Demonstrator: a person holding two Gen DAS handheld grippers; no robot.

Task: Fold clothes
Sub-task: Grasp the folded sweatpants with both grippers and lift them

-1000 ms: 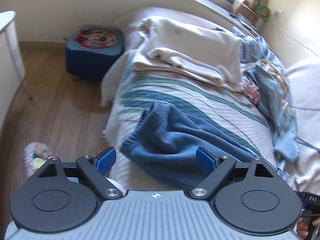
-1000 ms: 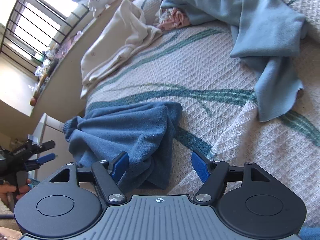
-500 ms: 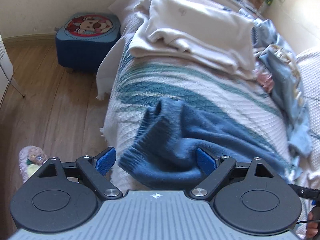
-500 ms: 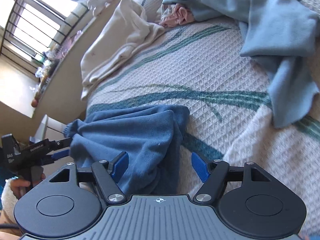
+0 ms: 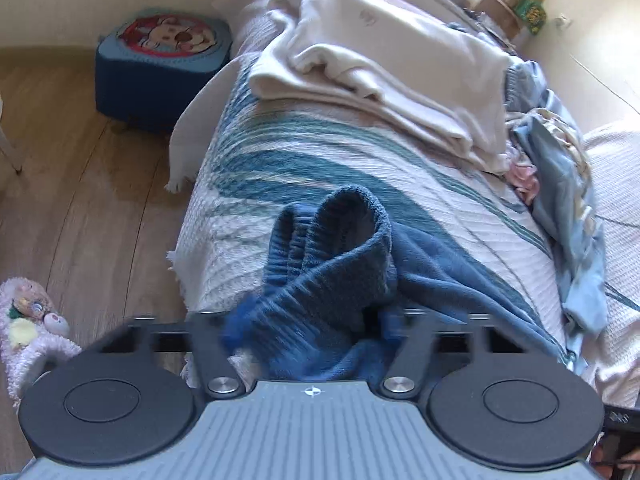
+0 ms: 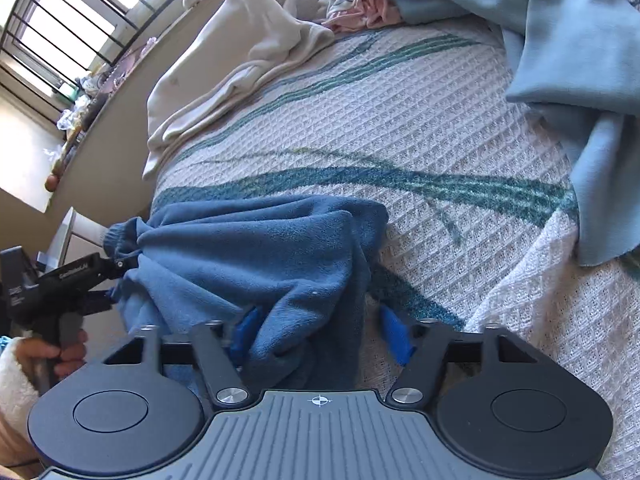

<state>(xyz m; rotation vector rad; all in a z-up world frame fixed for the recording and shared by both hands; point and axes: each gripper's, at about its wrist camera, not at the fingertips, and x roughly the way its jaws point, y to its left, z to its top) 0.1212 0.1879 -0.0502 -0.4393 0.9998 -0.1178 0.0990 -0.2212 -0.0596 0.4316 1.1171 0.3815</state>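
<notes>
Blurring hides the left gripper [image 5: 308,320] pads; dark blue garment [image 5: 340,264] bunches between its fingers, grip uncertain. Right gripper [image 6: 320,332] jaws stand apart, straddling the garment's [image 6: 256,256] near edge on the striped bedspread [image 6: 400,120]. Half a second earlier the ribbed cuff [image 5: 352,216] lay flatter; now it stands bunched up. Lettering on the left gripper's side, seen from the right wrist view, is unreadable.

You get strong daylight from the barred window [image 6: 60,36], which is blown out to white; it falls bright across the bedspread [image 6: 420,120]. Your left view blurs badly at the left gripper [image 5: 310,322], its blue pads smeared against the dark blue garment [image 5: 332,256]. Both views bow at the edges, corners black
</notes>
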